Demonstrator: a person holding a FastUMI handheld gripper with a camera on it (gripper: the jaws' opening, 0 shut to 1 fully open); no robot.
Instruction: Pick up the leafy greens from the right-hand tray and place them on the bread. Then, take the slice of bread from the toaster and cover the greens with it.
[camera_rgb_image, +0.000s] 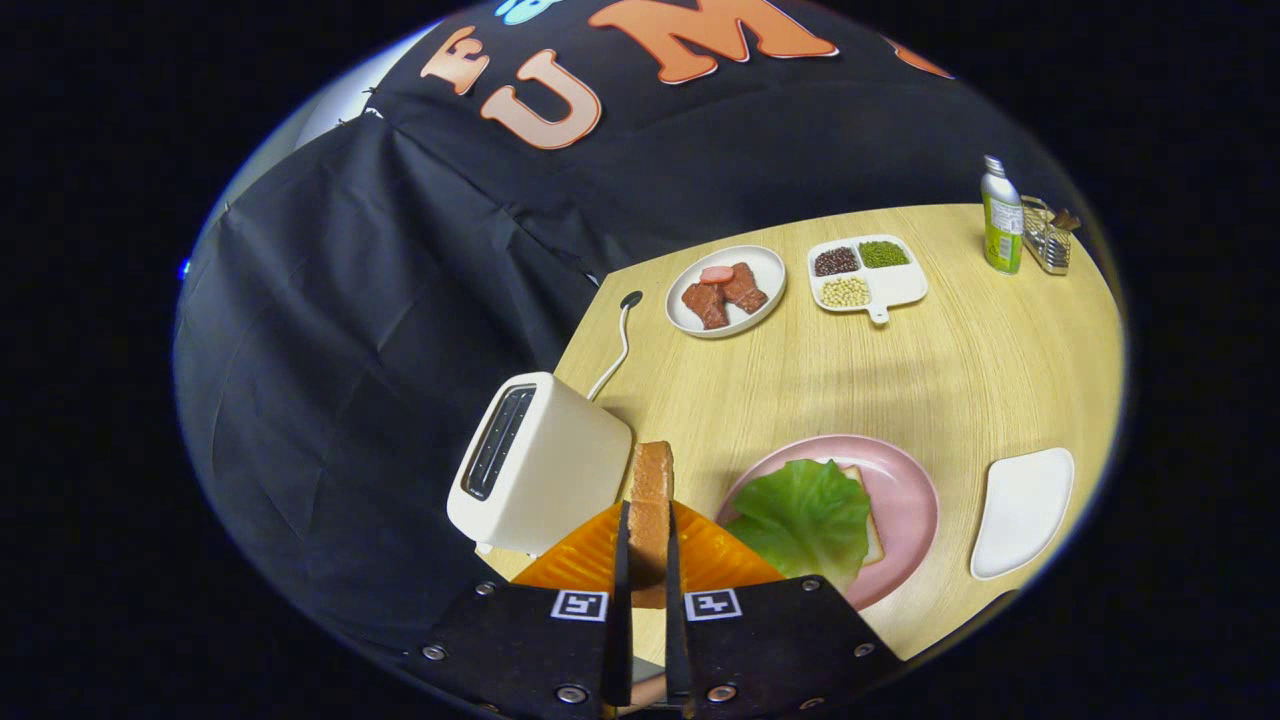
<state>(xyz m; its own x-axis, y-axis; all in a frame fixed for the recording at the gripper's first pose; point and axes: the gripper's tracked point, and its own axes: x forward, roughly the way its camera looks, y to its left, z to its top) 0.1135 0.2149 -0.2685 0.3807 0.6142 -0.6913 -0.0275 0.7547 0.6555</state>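
Both fingers of the gripper (647, 560) are clamped on the bread slice (650, 500), held on edge beside the toaster (540, 465). Leafy greens (805, 520) already lie on the bread (872, 530) on the pink plate (910, 500). Green bottle (1001, 217) label is too small to read.

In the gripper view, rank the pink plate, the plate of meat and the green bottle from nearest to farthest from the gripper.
The gripper is shut on a slice of bread.
1. Pink plate, just ahead of the fingers to the right, holding bread and lettuce.
2. Plate of meat, well beyond the fingers, mid-table.
3. Green bottle, at the far right corner of the table.
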